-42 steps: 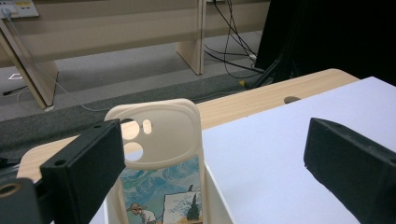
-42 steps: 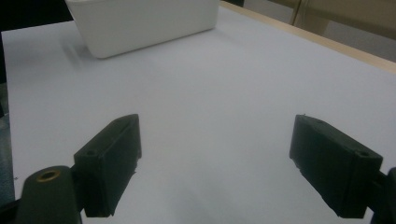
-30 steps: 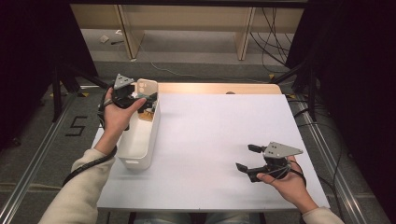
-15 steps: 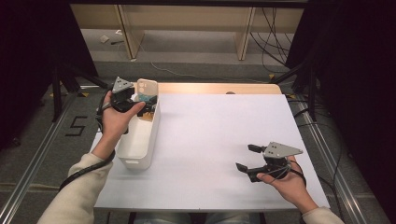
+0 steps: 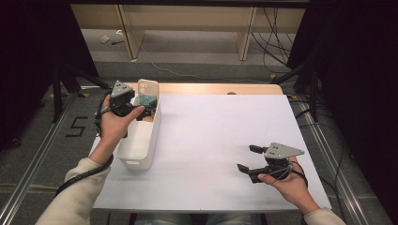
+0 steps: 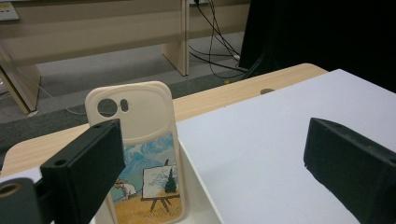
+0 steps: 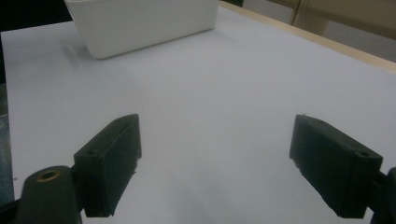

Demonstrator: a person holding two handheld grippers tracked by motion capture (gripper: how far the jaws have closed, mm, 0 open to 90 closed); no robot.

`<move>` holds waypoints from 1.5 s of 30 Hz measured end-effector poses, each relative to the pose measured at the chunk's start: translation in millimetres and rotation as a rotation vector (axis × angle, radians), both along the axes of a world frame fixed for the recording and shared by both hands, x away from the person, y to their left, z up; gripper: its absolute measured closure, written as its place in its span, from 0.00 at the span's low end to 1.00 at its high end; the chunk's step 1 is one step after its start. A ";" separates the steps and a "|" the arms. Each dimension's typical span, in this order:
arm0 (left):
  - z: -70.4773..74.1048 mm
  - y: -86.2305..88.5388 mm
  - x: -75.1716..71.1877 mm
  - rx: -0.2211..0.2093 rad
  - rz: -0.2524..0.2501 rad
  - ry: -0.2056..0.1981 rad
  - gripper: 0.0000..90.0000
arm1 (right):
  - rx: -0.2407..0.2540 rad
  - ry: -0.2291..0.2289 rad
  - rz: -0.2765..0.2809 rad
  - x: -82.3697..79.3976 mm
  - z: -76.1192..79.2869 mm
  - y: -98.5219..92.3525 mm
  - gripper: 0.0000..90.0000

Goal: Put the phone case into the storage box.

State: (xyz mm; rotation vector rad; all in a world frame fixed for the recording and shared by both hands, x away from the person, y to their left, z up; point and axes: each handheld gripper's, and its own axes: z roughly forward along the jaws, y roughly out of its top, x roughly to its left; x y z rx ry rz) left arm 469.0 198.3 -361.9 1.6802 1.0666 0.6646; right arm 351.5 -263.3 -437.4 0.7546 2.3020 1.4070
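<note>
A phone case stands upright at the far end of a white bin, which sits along the left edge of the white tabletop. In the left gripper view the case shows a cream top with a round camera hole and an oval cutout, and below that a painted scene of blue sky, a yellow field, an easel and a small figure; it leans against the bin's end wall, its lower edge out of frame. The left tongs hover at the far end of the bin, just beside the case, held in the person's left hand. Their jaws stand wide apart: in the left gripper view one black jaw overlaps the case's near edge while the other is out over the bare tabletop, so nothing is clamped. Whether the near jaw touches the case cannot be told. The right tongs are well apart from the bin, near the front right of the tabletop, held in the right hand and pointing left. Their jaws too are spread wide, with only the bare white surface between them, and the bin lies farther off in that view. A strip of pale wood runs along the far edge of the tabletop.
</note>
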 end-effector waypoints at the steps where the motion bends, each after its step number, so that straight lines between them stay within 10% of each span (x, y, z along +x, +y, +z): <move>1: -0.2 -0.1 -1.0 0.000 0.001 0.000 0.05 | 0.000 0.000 -0.001 0.0 0.0 -0.1 0.20; 45: -11.2 -5.6 -44.3 0.001 -0.108 -0.030 0.05 | 0.002 -0.001 0.000 -0.2 0.2 0.1 0.20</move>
